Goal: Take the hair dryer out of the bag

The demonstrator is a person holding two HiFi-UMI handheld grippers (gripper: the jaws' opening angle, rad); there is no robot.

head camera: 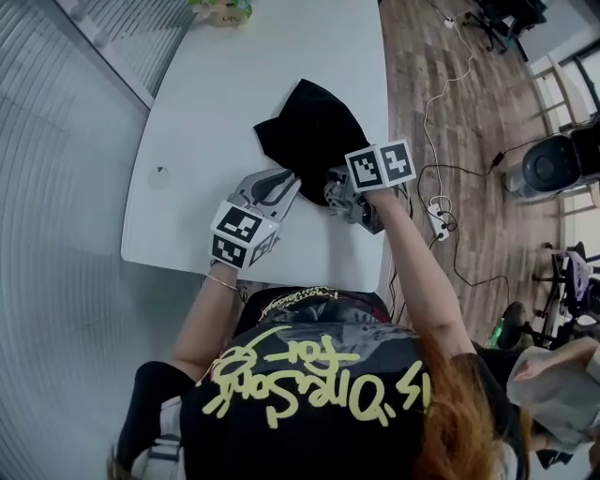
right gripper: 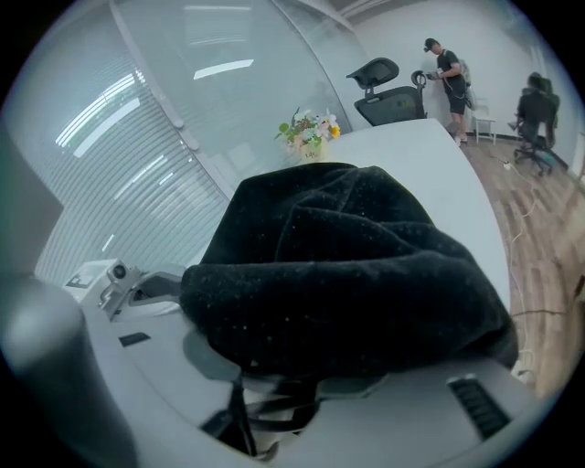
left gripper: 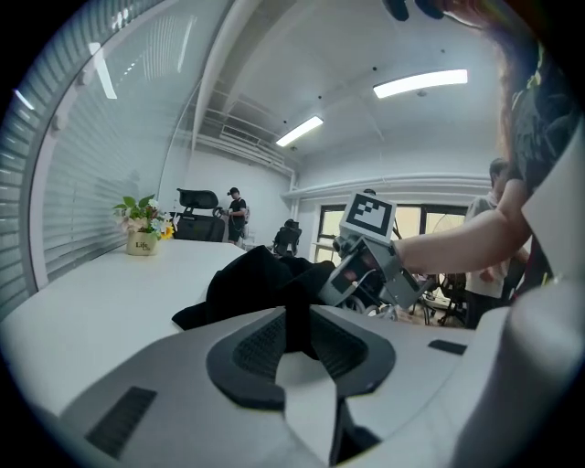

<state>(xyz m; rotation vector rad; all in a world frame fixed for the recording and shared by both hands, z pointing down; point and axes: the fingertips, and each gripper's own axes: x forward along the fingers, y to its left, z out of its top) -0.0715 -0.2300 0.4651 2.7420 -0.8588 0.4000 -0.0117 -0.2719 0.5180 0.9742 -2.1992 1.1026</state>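
A black cloth bag (head camera: 314, 131) lies crumpled on the white table (head camera: 187, 112); no hair dryer shows anywhere. My left gripper (head camera: 289, 180) reaches the bag's near edge from the left. In the left gripper view a fold of the bag (left gripper: 247, 283) runs down between the pads of the left gripper (left gripper: 294, 334), pinched there. My right gripper (head camera: 336, 187) meets the same edge from the right. In the right gripper view the bag (right gripper: 347, 265) bulges over the right gripper (right gripper: 311, 384) and hides its pads, with thin black cords hanging beneath.
A small flower pot (head camera: 223, 11) stands at the table's far end. A glass wall with blinds (head camera: 56, 141) runs along the left. Cables and a power strip (head camera: 439, 220) lie on the wooden floor at right. A person (right gripper: 448, 69) stands by office chairs.
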